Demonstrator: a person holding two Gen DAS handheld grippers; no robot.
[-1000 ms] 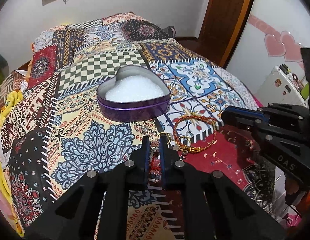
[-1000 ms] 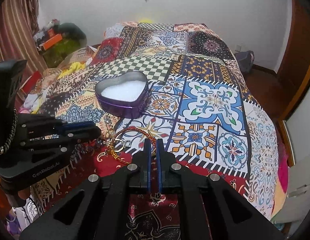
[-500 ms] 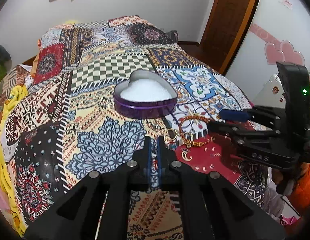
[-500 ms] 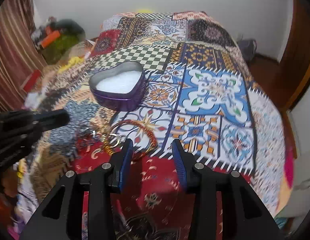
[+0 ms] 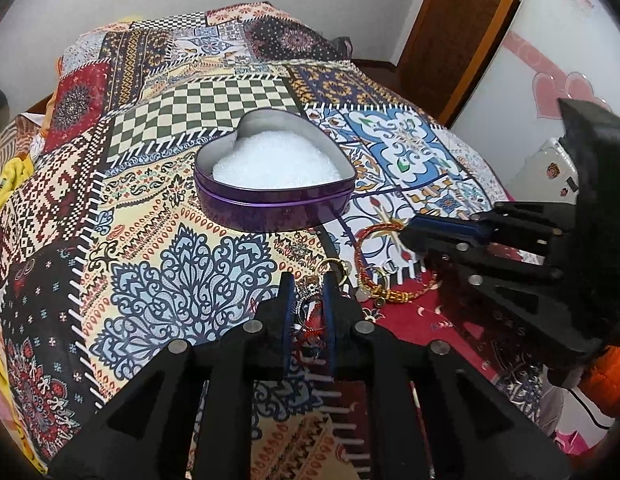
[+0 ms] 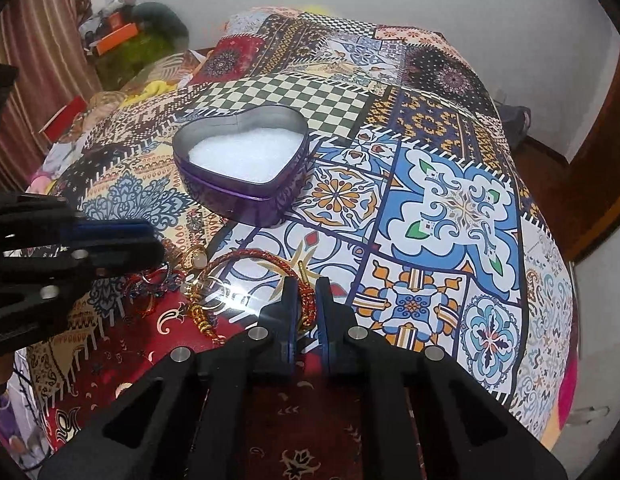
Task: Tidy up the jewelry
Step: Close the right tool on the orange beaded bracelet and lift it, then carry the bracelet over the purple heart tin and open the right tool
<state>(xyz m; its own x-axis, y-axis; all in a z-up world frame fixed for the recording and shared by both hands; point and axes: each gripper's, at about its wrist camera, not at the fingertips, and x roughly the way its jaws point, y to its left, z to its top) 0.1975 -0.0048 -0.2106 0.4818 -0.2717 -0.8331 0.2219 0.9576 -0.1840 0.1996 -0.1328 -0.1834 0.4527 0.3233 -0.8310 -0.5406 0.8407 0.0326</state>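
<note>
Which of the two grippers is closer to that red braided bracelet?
Right. The right gripper has its fingers on either side of the bracelet. The left gripper sits beside it, over a small tangle of jewelry.

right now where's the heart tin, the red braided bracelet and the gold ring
heart tin (image 6: 245,196): right wrist view, purple front wall
red braided bracelet (image 6: 249,255): right wrist view, far arc of the braid
gold ring (image 6: 194,258): right wrist view, its pale stone

Even, soft indoor light was cast over the patterned bedspread; no hard shadows were seen. Strong fisheye bending and dark vignetted corners were noted, and glare was caught on a clear film.
</note>
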